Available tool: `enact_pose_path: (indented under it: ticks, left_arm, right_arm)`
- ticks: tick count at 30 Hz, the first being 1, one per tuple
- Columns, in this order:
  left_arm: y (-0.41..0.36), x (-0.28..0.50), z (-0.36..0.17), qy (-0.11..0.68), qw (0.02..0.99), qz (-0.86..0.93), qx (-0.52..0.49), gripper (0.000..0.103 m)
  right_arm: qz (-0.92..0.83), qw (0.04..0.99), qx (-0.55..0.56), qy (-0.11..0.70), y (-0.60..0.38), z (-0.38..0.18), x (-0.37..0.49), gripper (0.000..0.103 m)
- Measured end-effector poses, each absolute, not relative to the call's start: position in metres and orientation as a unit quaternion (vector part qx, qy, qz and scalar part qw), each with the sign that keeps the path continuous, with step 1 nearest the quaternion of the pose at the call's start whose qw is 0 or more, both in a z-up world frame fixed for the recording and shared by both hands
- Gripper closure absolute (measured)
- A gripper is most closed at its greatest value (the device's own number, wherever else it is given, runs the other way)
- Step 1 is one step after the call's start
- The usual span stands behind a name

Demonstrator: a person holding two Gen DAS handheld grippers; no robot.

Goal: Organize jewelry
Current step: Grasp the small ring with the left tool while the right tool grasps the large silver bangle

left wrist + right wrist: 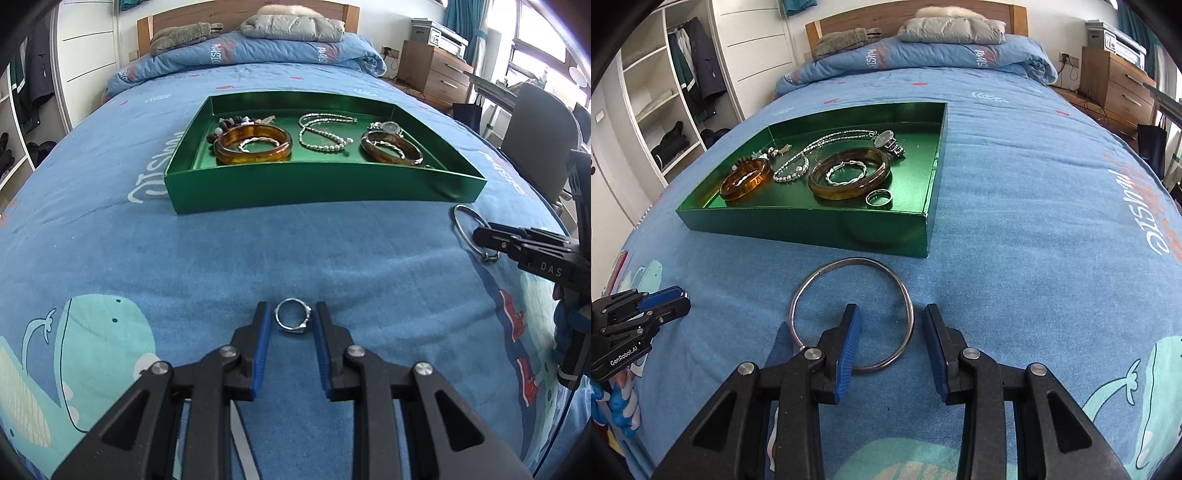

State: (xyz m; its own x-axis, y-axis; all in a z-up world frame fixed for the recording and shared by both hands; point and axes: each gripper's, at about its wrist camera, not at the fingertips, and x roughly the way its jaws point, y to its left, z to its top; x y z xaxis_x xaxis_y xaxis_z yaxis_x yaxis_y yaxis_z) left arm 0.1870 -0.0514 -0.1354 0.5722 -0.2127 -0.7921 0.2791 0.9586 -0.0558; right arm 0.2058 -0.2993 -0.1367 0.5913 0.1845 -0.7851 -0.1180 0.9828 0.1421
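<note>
The left gripper (290,314) rested low on the blue cartoon-printed bedspread (184,251), its blue-padded fingers (263,332) spread with a small silver ring (294,315) lying between them; the ring sat close to the right-hand pad, though contact could not be judged, and nothing was pinched. The right gripper (892,321) was likewise parted over the same bedspread (1034,221), its left finger (849,339) set inside a large thin silver hoop bangle (908,306) and its other finger outside, so the hoop's right edge ran through the gap without being squeezed. In the left wrist view that hoop (460,225) lay just beyond the tray's near right corner, with the right gripper (480,234) reaching over it from the side. Farther out sat a shallow glossy green rectangular tray (317,188) on the bed. Inside it lay an amber translucent bangle (255,144) with a twisted silver bracelet (258,142) within it, dark wooden beads (236,121) behind, a silver bead necklace (325,133) in the middle, a silver wristwatch (388,127) toward the back right, and a second brownish bangle (391,151) in front of it. The right wrist view also showed a plain silver band ring (879,197) near the tray's front wall (812,229). Beyond lay a folded quilt (258,51) and a grey padded jacket (291,26) against the wooden headboard (162,22).
</note>
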Motion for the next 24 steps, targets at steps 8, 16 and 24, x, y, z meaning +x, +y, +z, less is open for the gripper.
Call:
enact_pose_path:
  ticks: [8, 16, 24]
  left_arm:
    - [-0.0499, 0.1867, -0.1354, 0.437, 0.887, -0.142, 0.033, 0.081]
    - [-0.0494, 0.1866, -0.1353, 0.436, 0.888, -0.142, 0.033, 0.082]
    - [-0.0423, 0.1885, -0.1347, 0.44, 0.884, -0.156, 0.006, 0.084]
  right_arm:
    - [0.081, 0.893, 0.036, 0.442, -0.2991, -0.1365, 0.2044, 0.079]
    - [0.08, 0.893, 0.029, 0.442, -0.2962, -0.1348, 0.202, 0.094]
    - [0.072, 0.896, 0.032, 0.436, -0.2935, -0.1318, 0.1968, 0.098]
